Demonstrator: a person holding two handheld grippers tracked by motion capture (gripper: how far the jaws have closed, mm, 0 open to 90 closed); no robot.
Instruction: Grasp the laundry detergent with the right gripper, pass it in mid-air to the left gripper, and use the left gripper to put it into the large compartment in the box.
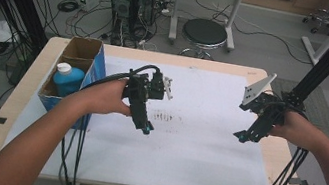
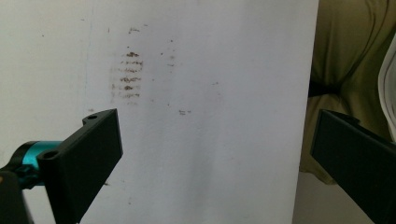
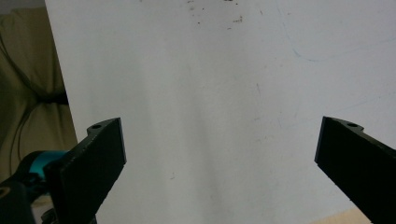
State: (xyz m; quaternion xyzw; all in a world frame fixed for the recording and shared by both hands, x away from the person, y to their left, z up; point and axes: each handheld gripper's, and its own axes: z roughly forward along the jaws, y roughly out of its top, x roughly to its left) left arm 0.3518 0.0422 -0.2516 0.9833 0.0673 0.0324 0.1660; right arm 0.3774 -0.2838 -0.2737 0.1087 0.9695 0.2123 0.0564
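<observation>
Grippers [image 1: 146, 129] [image 1: 241, 135] agape — over smudged white sheet [image 1: 204, 145]

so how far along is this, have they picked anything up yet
Nothing looks done yet. Both grippers hover open and empty over the white sheet: the left gripper near the brown smudges, the right gripper toward the sheet's right side. The blue bottle sits untouched in the cardboard box, so any grasp is still ahead.
</observation>
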